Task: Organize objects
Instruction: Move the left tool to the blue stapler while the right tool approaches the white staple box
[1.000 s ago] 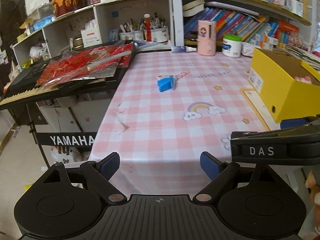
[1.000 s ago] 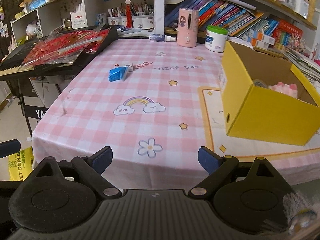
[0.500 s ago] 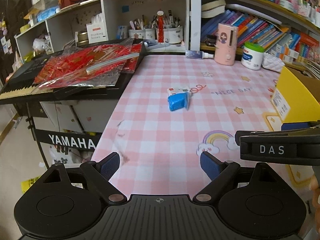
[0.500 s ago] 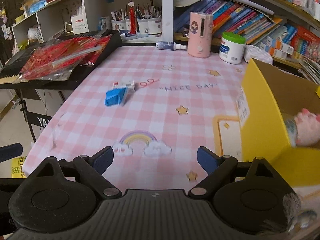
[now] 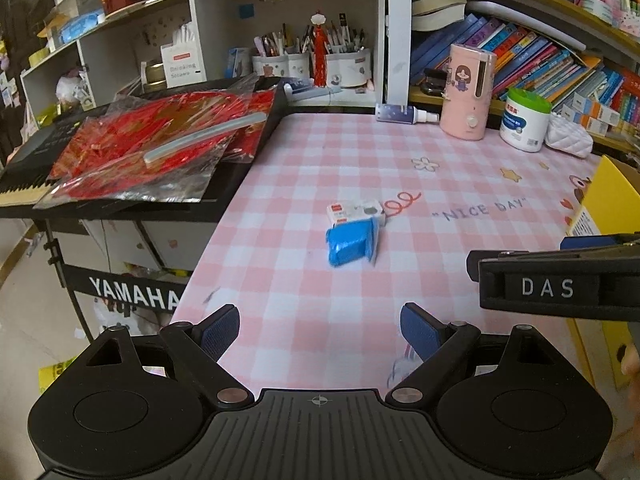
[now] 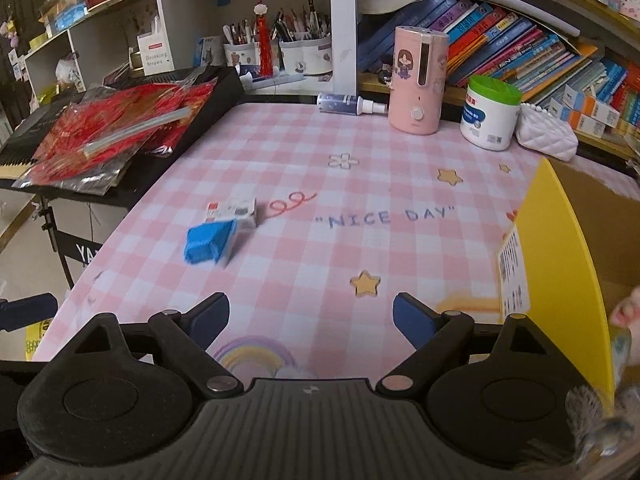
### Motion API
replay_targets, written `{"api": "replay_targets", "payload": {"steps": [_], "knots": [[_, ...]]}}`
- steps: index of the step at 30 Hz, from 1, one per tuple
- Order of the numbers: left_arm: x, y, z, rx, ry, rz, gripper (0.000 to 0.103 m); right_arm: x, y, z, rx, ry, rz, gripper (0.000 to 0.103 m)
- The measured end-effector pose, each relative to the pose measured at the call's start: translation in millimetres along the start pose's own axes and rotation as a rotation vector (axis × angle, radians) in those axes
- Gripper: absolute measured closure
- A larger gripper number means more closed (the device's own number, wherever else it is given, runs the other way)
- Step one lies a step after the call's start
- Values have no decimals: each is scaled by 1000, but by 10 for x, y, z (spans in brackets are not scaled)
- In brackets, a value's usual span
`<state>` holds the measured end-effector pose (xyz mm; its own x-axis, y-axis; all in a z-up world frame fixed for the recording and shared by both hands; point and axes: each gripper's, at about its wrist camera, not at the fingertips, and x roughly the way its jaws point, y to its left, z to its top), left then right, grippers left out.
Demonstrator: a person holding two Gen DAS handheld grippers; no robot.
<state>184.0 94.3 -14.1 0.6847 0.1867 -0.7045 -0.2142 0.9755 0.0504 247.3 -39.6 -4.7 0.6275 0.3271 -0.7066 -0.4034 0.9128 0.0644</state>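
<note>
Step in hand, as judged: approach to the next pickup, nothing grasped yet. Left claw [image 5: 320, 330] stands wide open and empty, bare pink-checked worktop [image 5: 304, 184] between its blue pads. Right claw [image 6: 310, 316] likewise gapes wide with nothing between its pads. Task items: blue packet [image 5: 352, 242] lies near mid-worktop, at about 12 o'clock from the left claw and well apart from it; a small white box [image 5: 354, 212] lies touching its far edge. From the right claw the blue packet [image 6: 210, 242] sits at roughly 11 o'clock. Yellow box [image 6: 560, 264], open-topped, stands at 3 o'clock in the right view; a pale pink item inside, identity unclear at the frame edge. Next move probably calls for carrying one claw forward to straddle the packet, then closing on it for transfer to the yellow box.
</note>
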Motion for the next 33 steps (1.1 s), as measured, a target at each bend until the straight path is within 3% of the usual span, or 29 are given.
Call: {"api": "replay_targets", "payload": {"steps": [12,22,26,28,29,33], "knots": [[497,-142,300,13,-9,17,15,404,-202,537,54,-44,-7,15],[1001,-195,404,-41,43,17,16,600,-228,740,44,-47,-5,15],[1170,-205,390,-48,76,2,36,642,-208,756,30,-41,-2,15],[1159,-207,385,-47,52,1,48,658,-198,760,23,-38,8,15],[1147,-209,384,-41,45,-2,62,662,-192,761,21,-38,14,15],[1081,-133,362,-59,42,-15,65,694,-157,767,10,-33,35,15]]}}
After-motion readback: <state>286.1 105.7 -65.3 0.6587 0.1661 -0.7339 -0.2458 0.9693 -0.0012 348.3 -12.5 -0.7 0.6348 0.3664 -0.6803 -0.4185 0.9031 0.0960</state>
